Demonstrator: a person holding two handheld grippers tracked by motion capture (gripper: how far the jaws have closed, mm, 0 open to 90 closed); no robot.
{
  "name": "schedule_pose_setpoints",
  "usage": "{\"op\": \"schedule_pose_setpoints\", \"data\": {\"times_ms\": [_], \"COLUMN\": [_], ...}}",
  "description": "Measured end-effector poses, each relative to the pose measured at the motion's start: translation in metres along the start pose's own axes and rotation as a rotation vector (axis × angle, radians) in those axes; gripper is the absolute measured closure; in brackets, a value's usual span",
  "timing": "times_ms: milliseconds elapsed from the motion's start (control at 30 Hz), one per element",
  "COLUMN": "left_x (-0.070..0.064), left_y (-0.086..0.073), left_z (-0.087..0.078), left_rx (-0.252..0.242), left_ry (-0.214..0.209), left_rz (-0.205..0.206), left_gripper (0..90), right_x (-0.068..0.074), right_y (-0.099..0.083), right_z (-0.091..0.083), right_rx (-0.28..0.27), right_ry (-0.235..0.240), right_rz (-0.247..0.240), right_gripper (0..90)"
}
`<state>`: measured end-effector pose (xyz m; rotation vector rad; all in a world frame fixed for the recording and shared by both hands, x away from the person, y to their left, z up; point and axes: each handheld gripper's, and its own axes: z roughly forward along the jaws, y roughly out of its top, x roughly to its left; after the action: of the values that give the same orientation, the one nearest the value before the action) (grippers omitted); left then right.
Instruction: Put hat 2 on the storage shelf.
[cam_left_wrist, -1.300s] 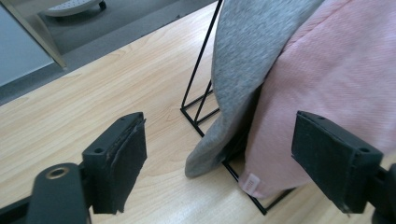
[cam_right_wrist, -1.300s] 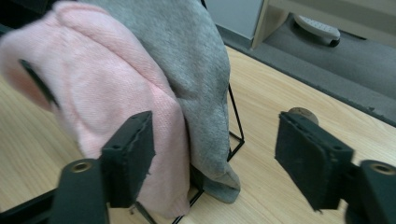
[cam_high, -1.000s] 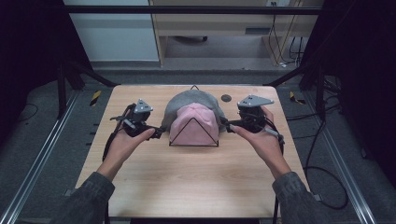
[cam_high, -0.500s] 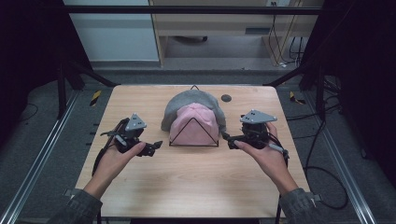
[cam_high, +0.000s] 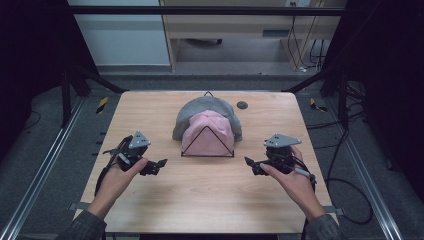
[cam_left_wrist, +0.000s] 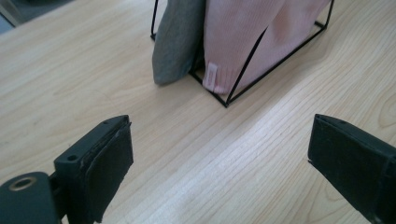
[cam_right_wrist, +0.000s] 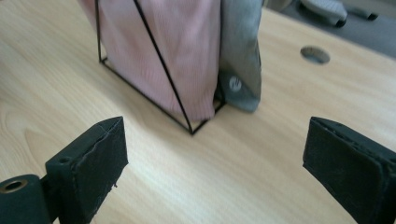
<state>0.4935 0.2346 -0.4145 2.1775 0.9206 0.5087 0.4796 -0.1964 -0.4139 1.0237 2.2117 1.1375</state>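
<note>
Wood table, pink hat btwn left tool, right tool

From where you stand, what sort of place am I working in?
Likely a lab or recording workstation, not a home: a bare wooden table inside a dark metal frame, cables trailing across the grey floor, and only two hats on a wire stand as props.

Two knit hats rest on one black wire stand: one pink hat in front and one grey hat behind it. Two grippers flank the stand: left gripper, right gripper. One dark round spot, possibly a hole, lies right of the stand.
</note>
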Motion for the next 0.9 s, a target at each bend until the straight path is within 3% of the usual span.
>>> {"op": "schedule_pose_setpoints", "data": {"times_ms": [400,567,900], "left_x": [0.005,0.009,0.009], "left_y": [-0.026,-0.038,-0.05], "left_z": [0.027,0.036,0.05], "left_rx": [0.095,0.131,0.194], "left_ry": [0.001,-0.013,-0.063], "left_rz": [-0.018,-0.03,-0.052], "left_gripper": [6.1,6.3,5.8], "right_x": [-0.004,-0.008,-0.015], "right_y": [-0.04,-0.053,-0.07], "right_z": [0.019,0.03,0.046], "right_rx": [0.107,0.143,0.213], "right_ry": [0.015,0.009,-0.019], "right_rz": [0.037,0.079,0.113], "right_gripper": [6.7,6.9,6.9]}}
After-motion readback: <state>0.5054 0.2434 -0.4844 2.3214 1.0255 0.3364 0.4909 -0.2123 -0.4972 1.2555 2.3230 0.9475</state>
